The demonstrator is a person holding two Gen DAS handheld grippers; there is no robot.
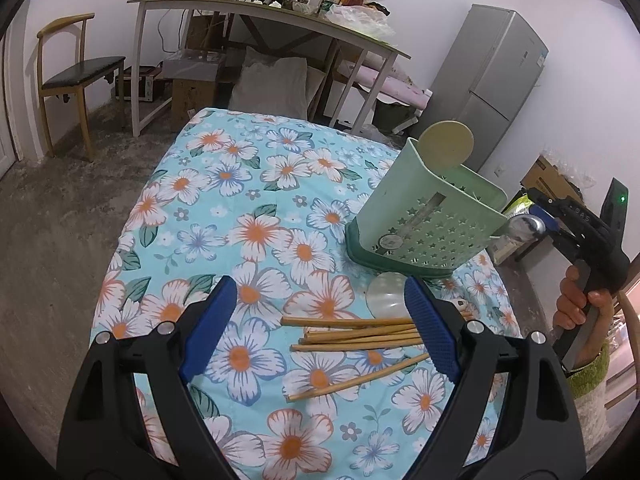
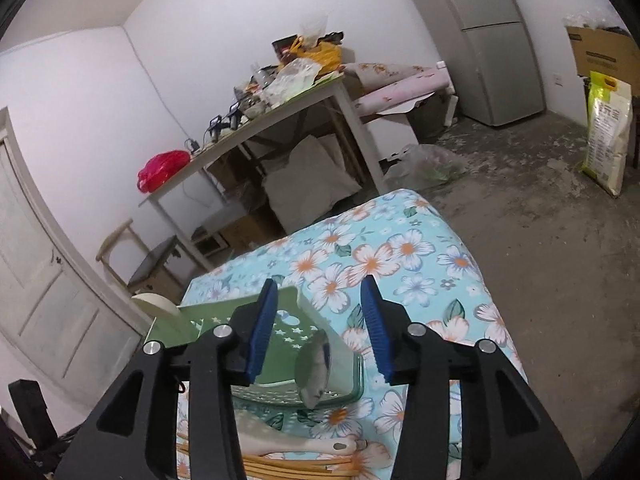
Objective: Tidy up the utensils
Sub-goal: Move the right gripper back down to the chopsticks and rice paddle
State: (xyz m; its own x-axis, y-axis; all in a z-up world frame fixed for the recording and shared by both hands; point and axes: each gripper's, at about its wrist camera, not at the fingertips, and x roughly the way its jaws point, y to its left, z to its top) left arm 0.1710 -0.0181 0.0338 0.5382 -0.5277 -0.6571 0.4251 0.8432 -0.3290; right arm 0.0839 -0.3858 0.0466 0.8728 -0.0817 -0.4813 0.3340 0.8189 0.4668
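Metal spoon [image 2: 314, 372] loose between parted right fingers [image 2: 320, 330], chopsticks [image 1: 356, 340] lying crosswise, left fingers [image 1: 320, 332] spread wide

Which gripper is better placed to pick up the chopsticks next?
Left. The left gripper hangs open right over the chopsticks, while the right gripper is up beside the green holder.

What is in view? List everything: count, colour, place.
Tablecloth: one, blue floral, covers table.
Utensil holder: one, green, cloth's right side.
Round-headed utensil: one, cream, in holder.
Chopsticks: several, wooden, before holder.
Metal spoon: one, silver, between right gripper's fingers, ungripped.
Plastic spoon: one, white, by chopsticks.
Desk: one, cluttered, behind.
Chair: one, wooden, left.
Fridge: one, grey, right.
Left gripper: open, above chopsticks.
Right gripper: open, beside holder.
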